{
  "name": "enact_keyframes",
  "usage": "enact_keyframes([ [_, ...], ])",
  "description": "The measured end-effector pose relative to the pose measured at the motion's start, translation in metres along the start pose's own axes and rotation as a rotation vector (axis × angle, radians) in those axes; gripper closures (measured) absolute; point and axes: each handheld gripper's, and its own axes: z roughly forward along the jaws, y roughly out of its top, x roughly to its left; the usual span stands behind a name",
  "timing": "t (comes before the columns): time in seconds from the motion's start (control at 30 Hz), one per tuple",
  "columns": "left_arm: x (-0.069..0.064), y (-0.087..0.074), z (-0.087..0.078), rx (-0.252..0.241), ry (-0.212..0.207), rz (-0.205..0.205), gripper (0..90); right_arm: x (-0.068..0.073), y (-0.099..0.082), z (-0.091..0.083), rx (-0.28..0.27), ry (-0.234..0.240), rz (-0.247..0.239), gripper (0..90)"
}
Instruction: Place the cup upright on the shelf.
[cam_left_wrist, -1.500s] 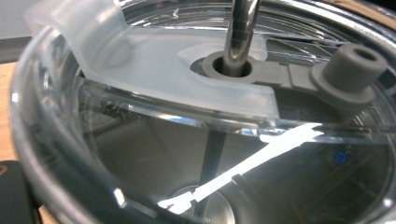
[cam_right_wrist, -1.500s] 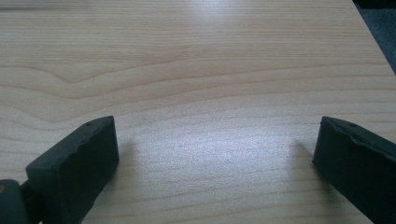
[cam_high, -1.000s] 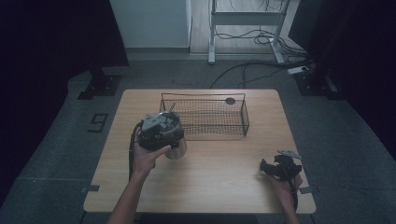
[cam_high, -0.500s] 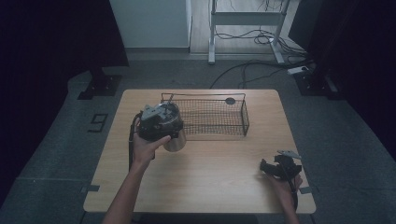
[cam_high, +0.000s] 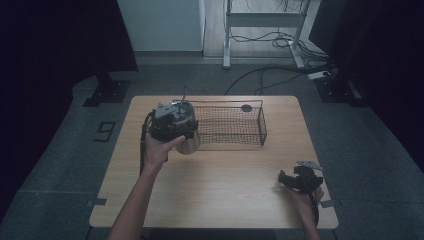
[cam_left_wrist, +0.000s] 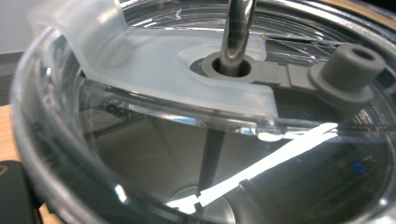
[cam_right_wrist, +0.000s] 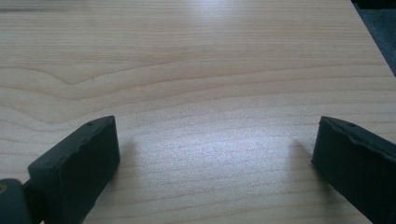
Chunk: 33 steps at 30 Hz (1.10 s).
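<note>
Left hand-held gripper (cam_high: 172, 120) clamped on tumbler (cam_high: 189, 142), lifted at 9 o'clock of basket (cam_high: 235, 125); clear lid (cam_left_wrist: 187, 88), metal straw (cam_left_wrist: 238, 28). Right hand-held gripper (cam_high: 300, 179) at 4 o'clock on table (cam_high: 225, 195), jaws apart.

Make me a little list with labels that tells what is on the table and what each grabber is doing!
Table: light wooden table
Basket: black wire basket, at the far side
Cup: steel cup with clear lid and metal straw
Left gripper: holds the cup beside the basket's left end
Right gripper: open over bare wood, near right corner
</note>
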Motion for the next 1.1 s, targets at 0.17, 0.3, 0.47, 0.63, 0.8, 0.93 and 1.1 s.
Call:
enact_keyframes([
  [0.17, 0.003, 0.005, 0.005, -0.008, 0.004, -0.02, 3.7, 0.0, 0.0, 0.0, -0.001, 0.0, 0.001, 0.5],
  [0.3, 0.005, 0.009, 0.012, -0.009, 0.017, -0.024, 3.7, 0.0, 0.0, 0.001, -0.003, -0.001, 0.004, 0.9],
  [0.47, 0.008, 0.01, 0.017, -0.002, 0.023, -0.025, 3.7, 0.0, 0.001, 0.001, -0.002, -0.002, 0.004, 1.0],
  [0.63, 0.012, 0.013, 0.024, 0.012, 0.039, -0.019, 3.7, 0.0, 0.001, 0.001, -0.004, -0.001, 0.004, 1.3],
  [0.8, 0.013, 0.017, 0.03, 0.008, 0.043, -0.014, 3.7, 0.0, 0.0, 0.001, -0.005, -0.001, 0.003, 1.3],
  [0.93, 0.013, 0.022, 0.036, 0.013, 0.05, 0.005, 3.7, 0.0, 0.0, 0.001, -0.007, -0.002, 0.002, 1.8],
  [1.1, 0.014, 0.027, 0.043, 0.013, 0.046, 0.016, 3.7, 0.0, 0.0, 0.0, -0.008, -0.002, 0.005, 2.5],
])
